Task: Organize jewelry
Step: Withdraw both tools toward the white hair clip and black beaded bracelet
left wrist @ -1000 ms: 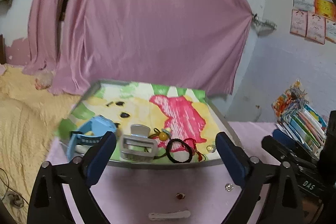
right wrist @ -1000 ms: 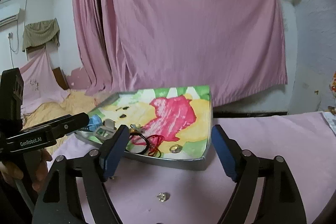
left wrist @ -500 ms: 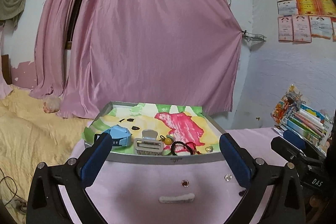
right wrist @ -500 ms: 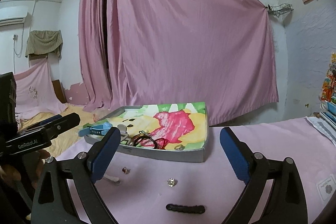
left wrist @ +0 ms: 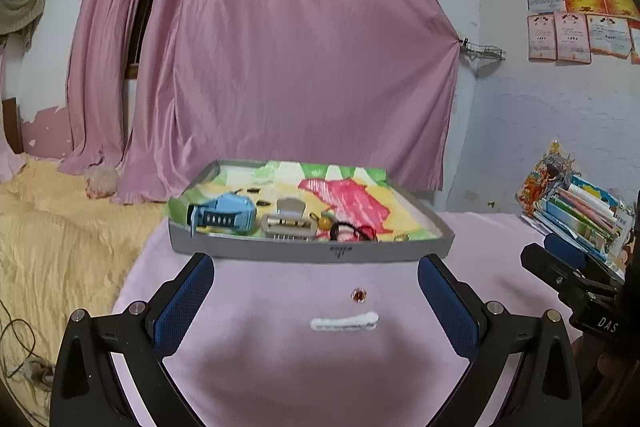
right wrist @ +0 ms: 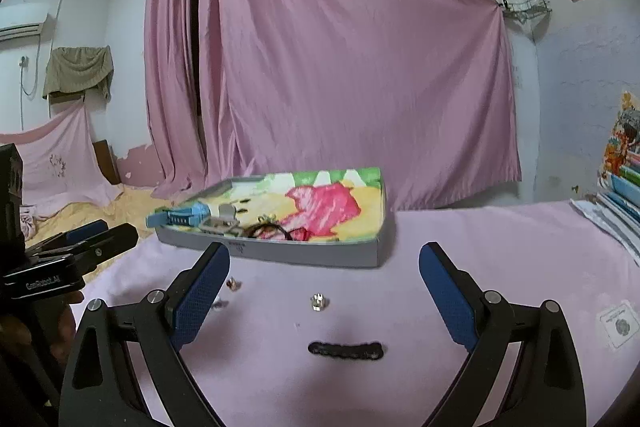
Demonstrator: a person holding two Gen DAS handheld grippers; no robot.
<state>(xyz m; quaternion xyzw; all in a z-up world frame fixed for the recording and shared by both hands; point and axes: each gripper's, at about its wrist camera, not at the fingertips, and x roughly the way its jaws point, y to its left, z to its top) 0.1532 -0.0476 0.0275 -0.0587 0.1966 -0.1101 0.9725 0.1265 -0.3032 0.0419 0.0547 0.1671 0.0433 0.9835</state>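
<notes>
A grey tray (left wrist: 308, 251) (right wrist: 276, 253) with a colourful cartoon lining stands on the pink-covered table. It holds a blue watch (left wrist: 224, 215), a grey hair claw (left wrist: 289, 225), a yellow bead (left wrist: 325, 223) and black and red hair ties (left wrist: 352, 231). On the cloth before it lie a small red-stone stud (left wrist: 359, 294), a white hair clip (left wrist: 345, 322), a silver ring (right wrist: 319, 302) and a black hair clip (right wrist: 346, 349). My left gripper (left wrist: 316, 301) and right gripper (right wrist: 325, 297) are both open and hold nothing, back from the tray.
A stack of books (left wrist: 580, 211) leans at the table's right end. A bed with yellow bedding (left wrist: 52, 227) lies to the left, and a pink curtain (left wrist: 280, 67) hangs behind. A small card (right wrist: 618, 323) rests on the cloth at right.
Both grippers have pulled back from the tray and lowered, so it looks smaller and farther. The loose clips and small pieces on the cloth have come into view.
</notes>
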